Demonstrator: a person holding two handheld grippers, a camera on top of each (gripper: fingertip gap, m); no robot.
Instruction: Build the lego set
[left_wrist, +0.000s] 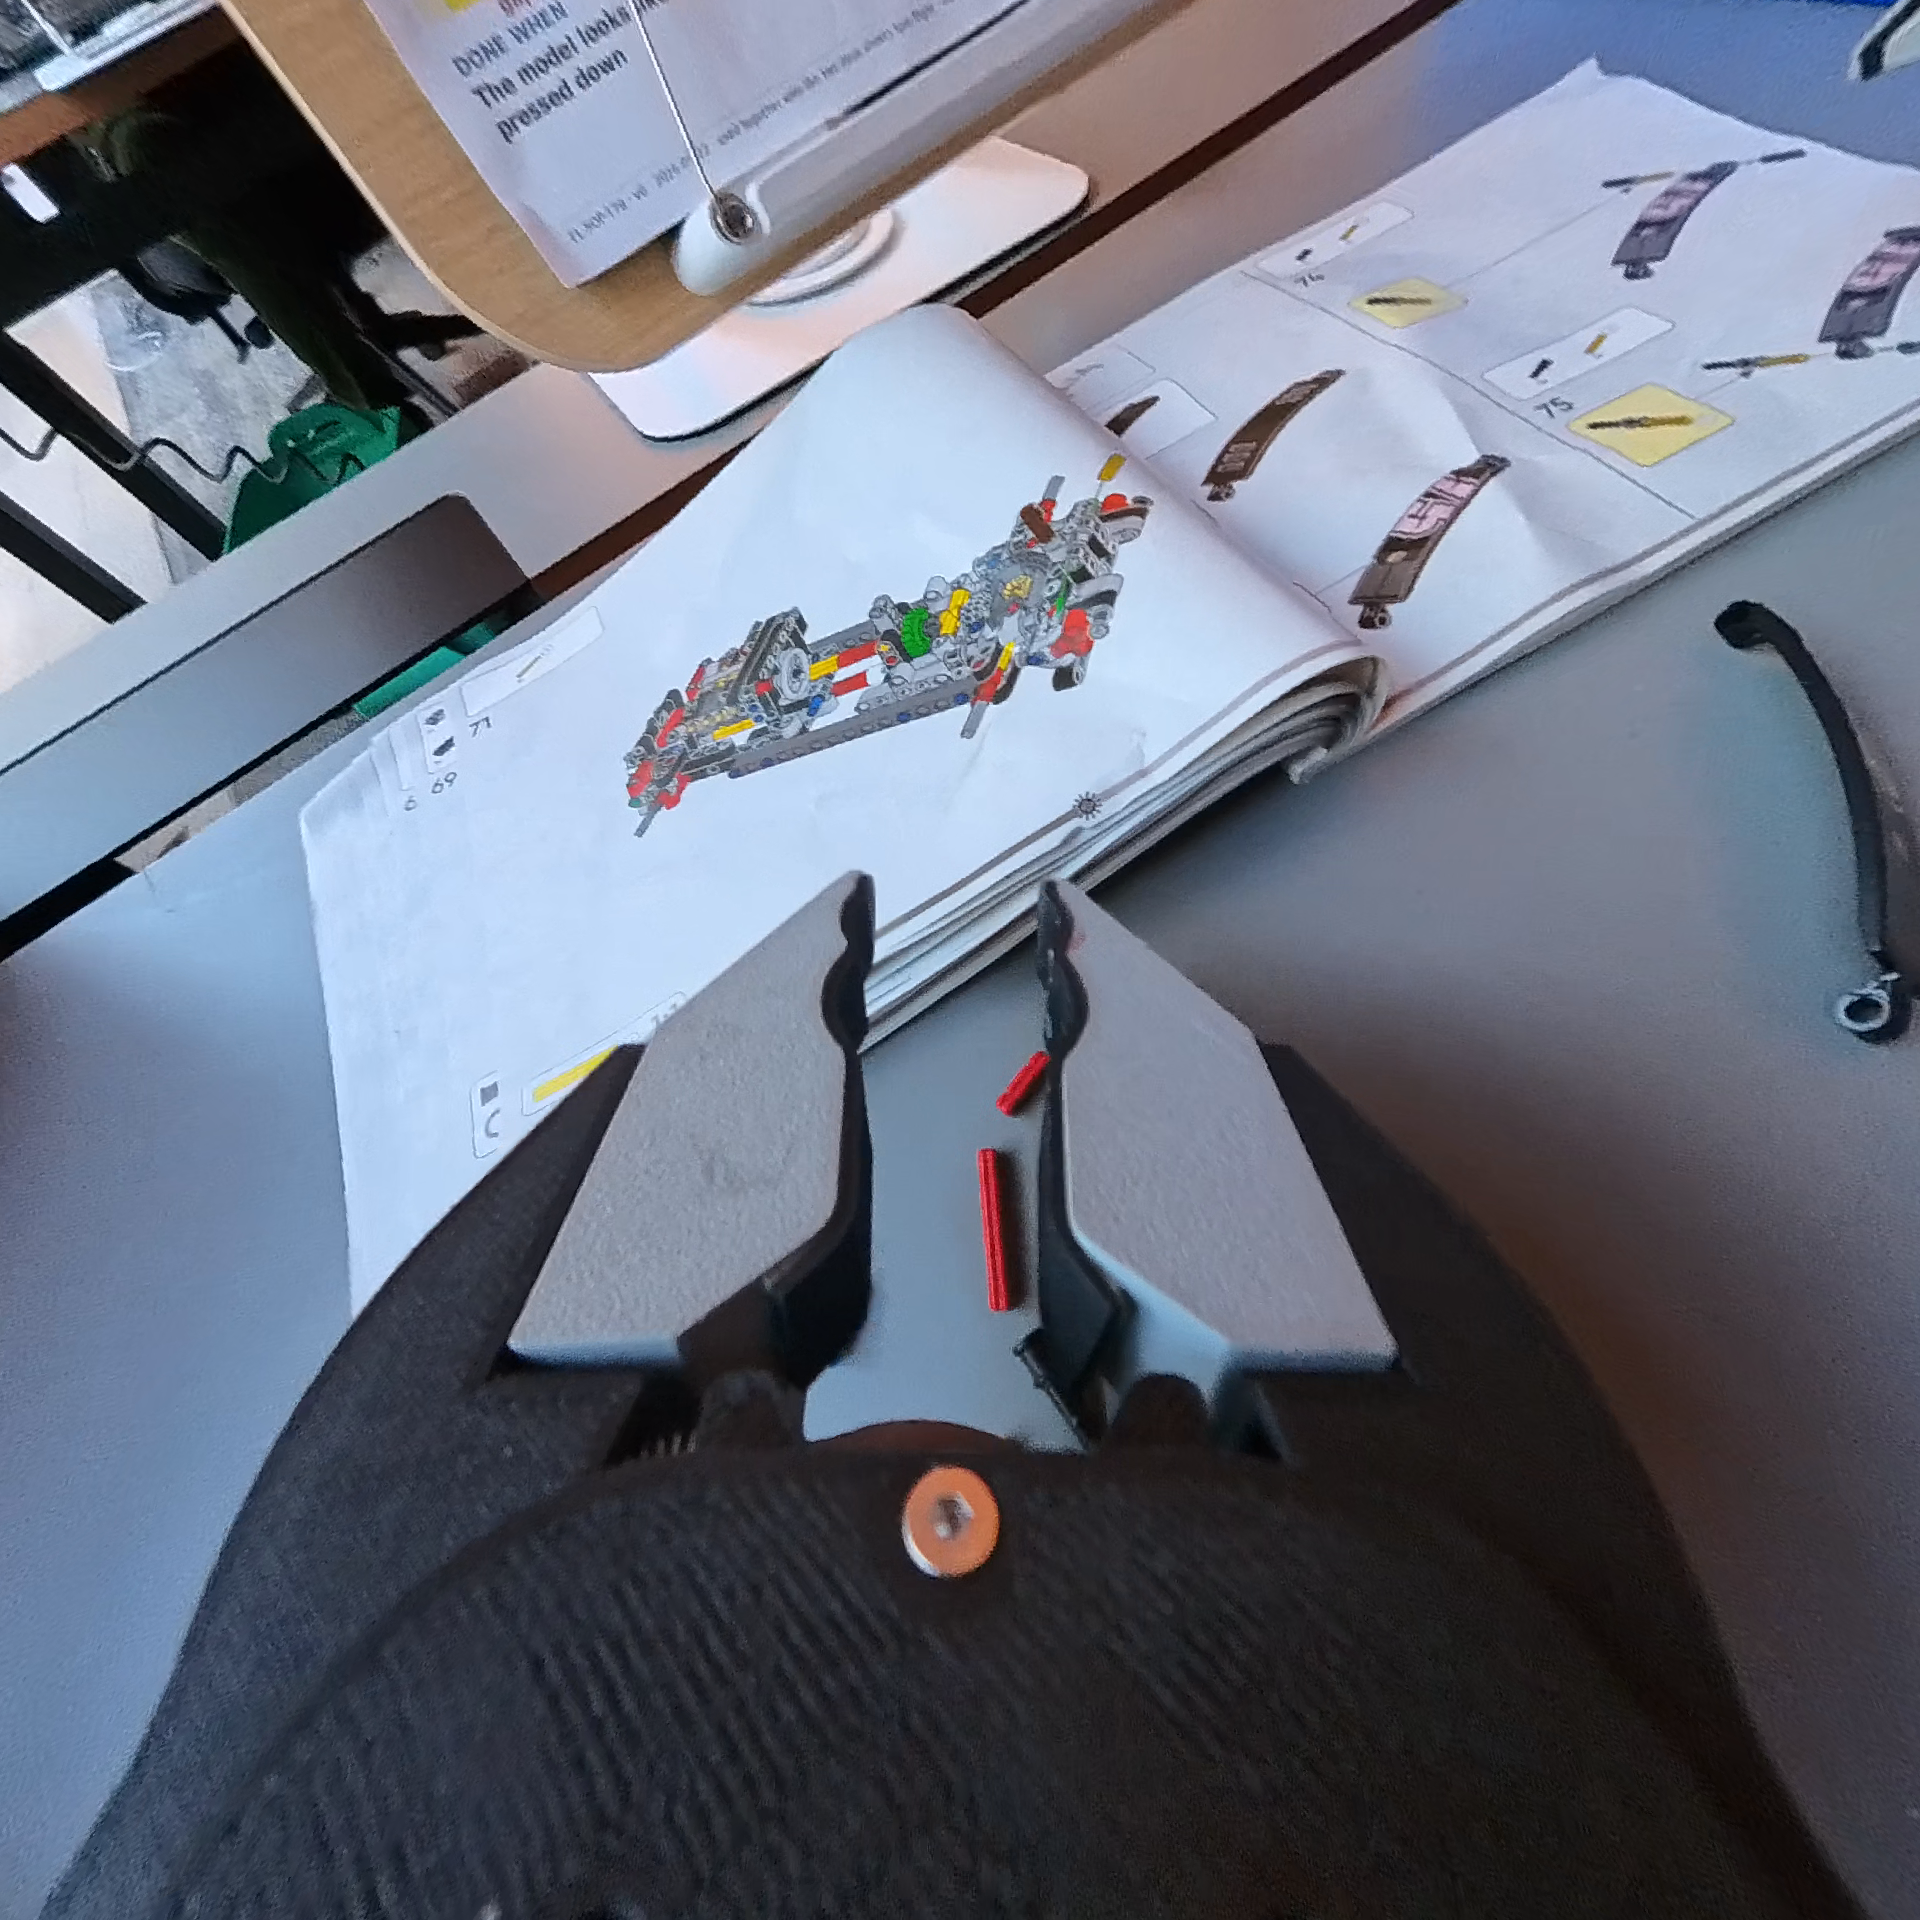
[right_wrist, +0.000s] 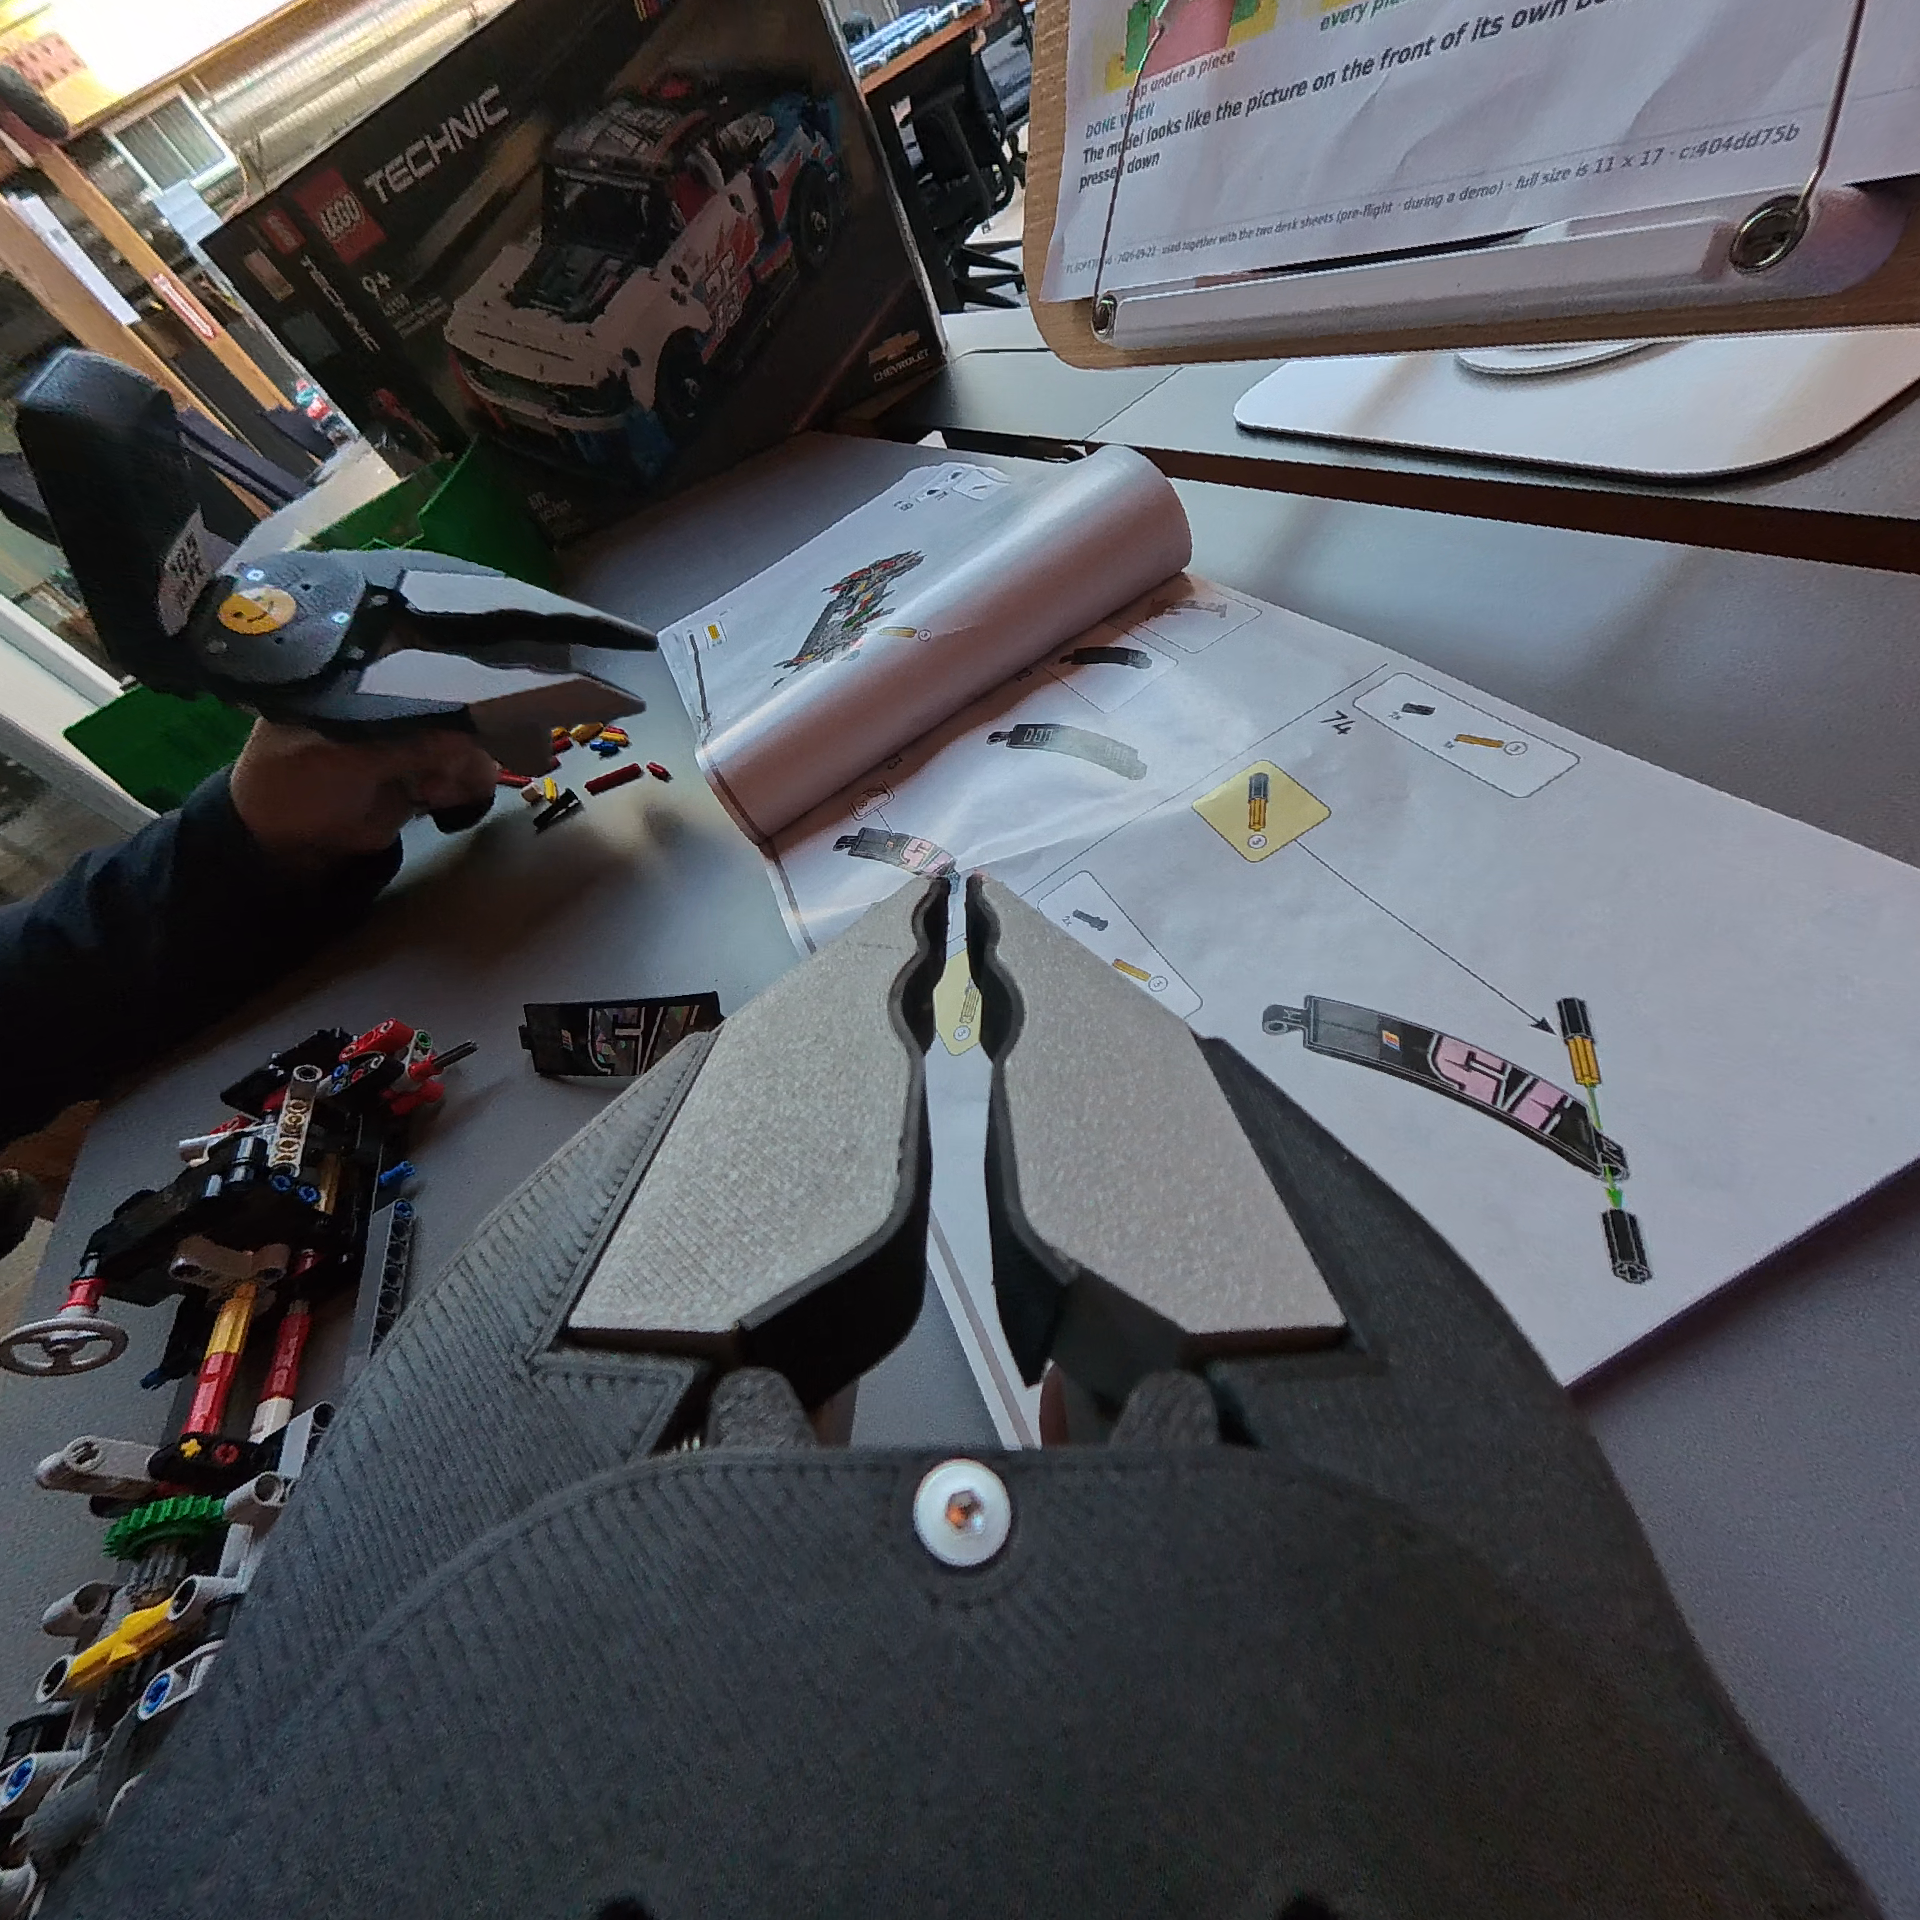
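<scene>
The left gripper (left_wrist: 951, 914) is hovering with its fingers parted and nothing between them; two red pins (left_wrist: 995, 1226) are lying on the table (left_wrist: 1455, 1039) under the gap, and the open manual (left_wrist: 727, 810) is lying just beyond the fingertips. A curved black panel (left_wrist: 1839, 790) is sitting well off to their right. The right gripper (right_wrist: 956, 894) is hanging over the manual's page (right_wrist: 1351, 935) with its fingers nearly closed and nothing between them. A partly built chassis (right_wrist: 239, 1195) is lying to the left of those fingers, with a stickered panel (right_wrist: 618, 1034) beside it and loose pins (right_wrist: 592, 758) farther ahead, so most assembly looks unfinished.
</scene>
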